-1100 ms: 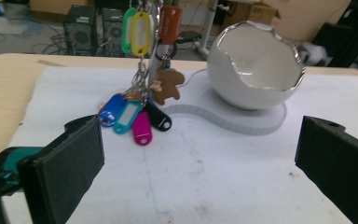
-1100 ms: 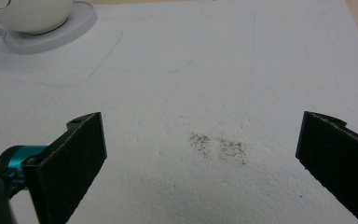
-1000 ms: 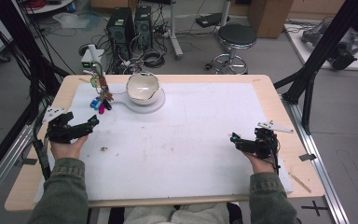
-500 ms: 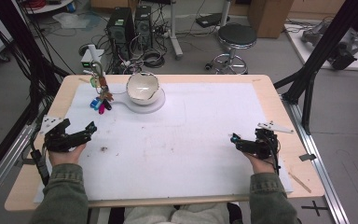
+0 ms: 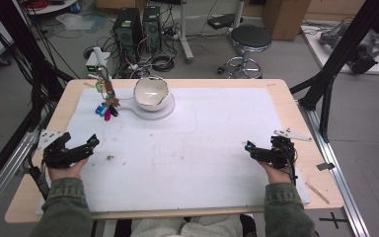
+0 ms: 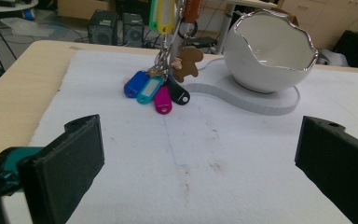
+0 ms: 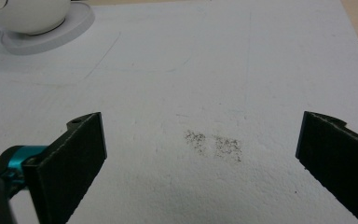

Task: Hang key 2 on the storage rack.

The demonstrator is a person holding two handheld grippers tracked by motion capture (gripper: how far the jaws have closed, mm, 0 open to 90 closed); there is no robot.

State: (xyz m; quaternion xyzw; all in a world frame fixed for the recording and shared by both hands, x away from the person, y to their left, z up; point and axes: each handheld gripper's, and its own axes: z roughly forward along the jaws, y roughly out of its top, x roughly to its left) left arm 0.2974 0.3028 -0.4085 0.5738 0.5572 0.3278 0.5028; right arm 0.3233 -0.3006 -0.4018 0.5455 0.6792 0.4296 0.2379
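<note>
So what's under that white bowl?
The bowl sits on a flat white base that stretches toward the key tags, on the white mat. The patch of base right under the bowl is covered.

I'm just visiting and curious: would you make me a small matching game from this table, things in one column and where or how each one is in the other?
Things:
1. white bowl
2. bunch of key tags
3. left gripper
4. right gripper

Places or states:
a. open, near the table's right edge
b. hanging from a stand, beside the bowl
c. sitting on a white base, at the far side
d. open, near the table's left edge

Pairs: 1-c, 2-b, 3-d, 4-a
</note>
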